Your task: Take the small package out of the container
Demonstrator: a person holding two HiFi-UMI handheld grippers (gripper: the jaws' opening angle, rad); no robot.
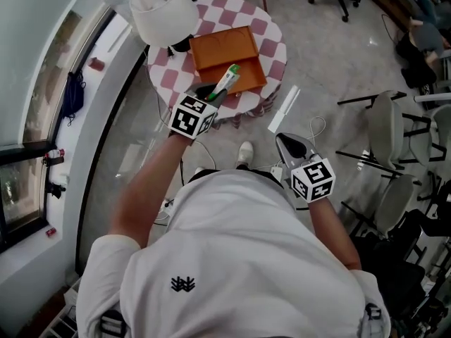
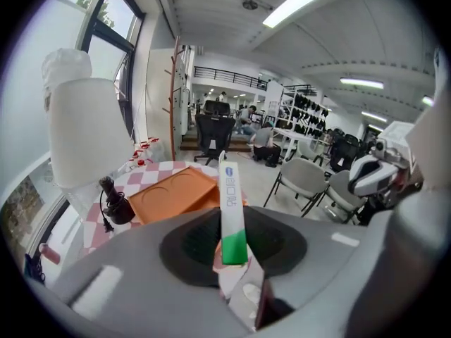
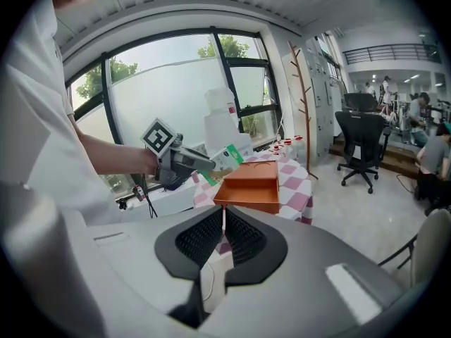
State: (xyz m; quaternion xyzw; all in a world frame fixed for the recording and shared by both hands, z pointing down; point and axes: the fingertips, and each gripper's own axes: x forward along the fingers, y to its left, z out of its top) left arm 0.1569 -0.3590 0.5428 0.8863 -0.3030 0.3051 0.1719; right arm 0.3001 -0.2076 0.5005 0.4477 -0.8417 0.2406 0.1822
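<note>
The small package (image 1: 227, 80) is a slim white carton with a green end. My left gripper (image 1: 215, 93) is shut on it and holds it above the near edge of the orange container (image 1: 225, 53). In the left gripper view the small package (image 2: 231, 217) stands upright between the jaws, with the orange container (image 2: 175, 197) beyond it on the checkered table (image 2: 144, 178). My right gripper (image 1: 287, 144) hangs low beside my body, off the table, shut and empty. Its own view shows the right gripper (image 3: 223, 225) with pads together, and farther off the left gripper (image 3: 189, 163), the package (image 3: 227, 159) and the container (image 3: 258, 184).
A white lamp shade (image 1: 163, 9) stands at the table's back left, with a black plug adapter (image 2: 116, 206) near its base. A white strip (image 1: 284, 109) lies on the floor right of the table. Chairs (image 1: 391, 129) stand at the right, a window wall (image 1: 42, 83) at the left.
</note>
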